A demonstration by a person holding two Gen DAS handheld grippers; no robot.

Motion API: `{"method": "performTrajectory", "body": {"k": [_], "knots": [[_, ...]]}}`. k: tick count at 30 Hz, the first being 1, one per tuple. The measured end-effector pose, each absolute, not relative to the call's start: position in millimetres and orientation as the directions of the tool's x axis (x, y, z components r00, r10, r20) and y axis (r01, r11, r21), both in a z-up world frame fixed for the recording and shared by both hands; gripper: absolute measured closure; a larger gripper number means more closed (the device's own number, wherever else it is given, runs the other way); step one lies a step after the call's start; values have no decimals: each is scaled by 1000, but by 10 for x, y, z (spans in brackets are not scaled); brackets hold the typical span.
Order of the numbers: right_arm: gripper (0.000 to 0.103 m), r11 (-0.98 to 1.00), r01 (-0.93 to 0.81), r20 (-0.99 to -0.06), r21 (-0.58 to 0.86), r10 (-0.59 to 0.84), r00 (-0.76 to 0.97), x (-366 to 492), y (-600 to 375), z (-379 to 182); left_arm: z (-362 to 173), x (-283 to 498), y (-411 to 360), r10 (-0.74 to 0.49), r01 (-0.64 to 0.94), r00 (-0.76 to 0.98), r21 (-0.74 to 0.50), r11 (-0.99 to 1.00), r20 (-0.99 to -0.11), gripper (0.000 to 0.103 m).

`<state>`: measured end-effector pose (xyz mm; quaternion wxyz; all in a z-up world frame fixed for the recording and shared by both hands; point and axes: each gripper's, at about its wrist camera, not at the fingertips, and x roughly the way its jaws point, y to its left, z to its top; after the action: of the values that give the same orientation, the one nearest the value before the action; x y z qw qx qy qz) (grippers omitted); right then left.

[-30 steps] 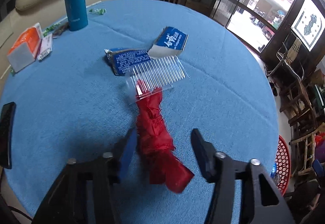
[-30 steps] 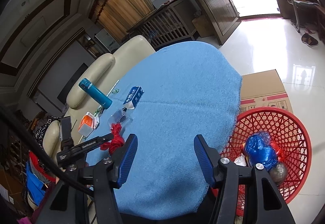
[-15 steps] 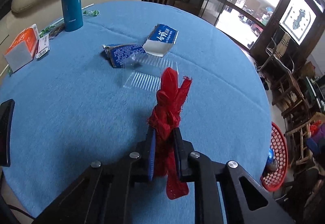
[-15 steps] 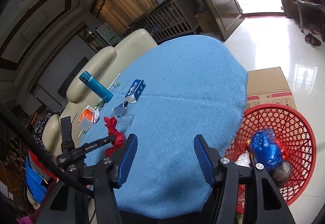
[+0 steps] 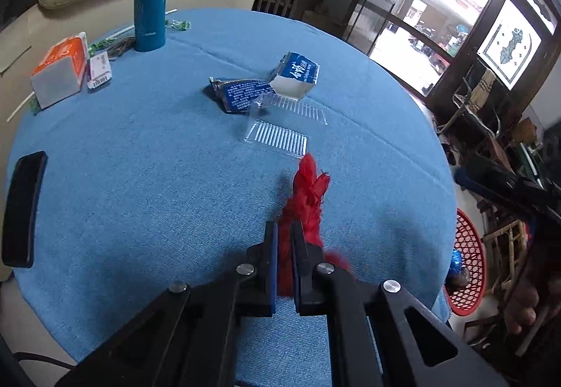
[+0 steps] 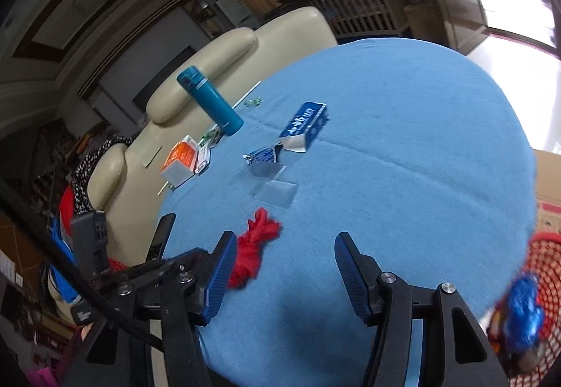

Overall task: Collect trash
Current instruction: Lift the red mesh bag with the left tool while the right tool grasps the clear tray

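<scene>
Black flat phone (image 5: pixel 21 208) at tabletop's left edge | left gripper (image 5: pixel 284 239) clenched on crumpled red plastic bag (image 5: pixel 308 197), lifted above round blue-clothed tabletop (image 5: pixel 140 148) near its front edge | right gripper (image 6: pixel 282 267) fingers spread wide, holding nothing | red mesh basket (image 5: pixel 468 264) on floor off the right edge

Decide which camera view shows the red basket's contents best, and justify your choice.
The right wrist view: the red basket sits near, with blue trash inside, though blurred and cut off. The left wrist view shows the basket small beyond the table edge, its contents barely visible.
</scene>
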<state>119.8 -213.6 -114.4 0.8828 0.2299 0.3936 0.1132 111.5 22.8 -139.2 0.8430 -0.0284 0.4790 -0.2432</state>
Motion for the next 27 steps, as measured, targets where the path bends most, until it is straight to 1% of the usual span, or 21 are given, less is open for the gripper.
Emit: {"method": "performTrajectory", "body": {"k": [1, 2, 3, 5, 9, 12, 13, 15, 16, 18, 20, 21, 24, 27], "knots": [[41, 872, -32, -644, 489, 386, 661, 1304, -2086, -1158, -1393, 1122, 215, -444, 391, 422, -283, 876, -791, 96], [41, 875, -42, -647, 483, 389, 655, 1413, -2039, -1173, -1396, 1134, 191, -443, 398, 424, -278, 875, -790, 88], [41, 877, -52, -650, 478, 392, 651, 1507, -2005, -1184, -1398, 1132, 166, -447, 405, 421, -278, 871, -789, 69], [41, 880, -78, -654, 468, 405, 639, 1710, -1930, -1211, -1407, 1149, 123, -465, 418, 427, -287, 862, -775, 49], [41, 885, -124, -665, 448, 423, 615, 2078, -1835, -1268, -1519, 1220, 23, -497, 431, 387, -324, 842, -777, 48], [41, 885, -152, -677, 439, 437, 593, 2303, -1808, -1329, -1643, 1260, -45, -484, 434, 368, -314, 844, -794, 48], [41, 884, -164, -679, 439, 445, 583, 2381, -1793, -1353, -1684, 1275, -53, -484, 431, 359, -319, 844, -798, 51], [41, 879, -185, -682, 439, 460, 568, 2504, -1776, -1403, -1763, 1291, -71, -480, 428, 340, -321, 845, -809, 70], [41, 878, -194, -684, 437, 465, 562, 2565, -1765, -1425, -1792, 1297, -85, -467, 429, 339, -307, 849, -817, 71], [41, 871, -224, -684, 438, 484, 545, 2671, -1741, -1468, -1794, 1303, -71, -475, 430, 342, -314, 846, -811, 73], [37, 861, -247, -683, 445, 504, 528, 2769, -1714, -1508, -1771, 1306, -46, -476, 426, 349, -316, 848, -807, 73], [32, 858, -254, -684, 446, 510, 521, 2825, -1698, -1534, -1750, 1305, -23, -474, 422, 356, -314, 851, -806, 73], [32, 849, -279, -687, 449, 528, 500, 2935, -1644, -1594, -1684, 1274, 81, -477, 415, 366, -319, 852, -799, 73], [30, 850, -310, -713, 426, 526, 464, 3043, -1554, -1675, -1622, 1235, 195, -466, 397, 376, -316, 862, -801, 73]]}}
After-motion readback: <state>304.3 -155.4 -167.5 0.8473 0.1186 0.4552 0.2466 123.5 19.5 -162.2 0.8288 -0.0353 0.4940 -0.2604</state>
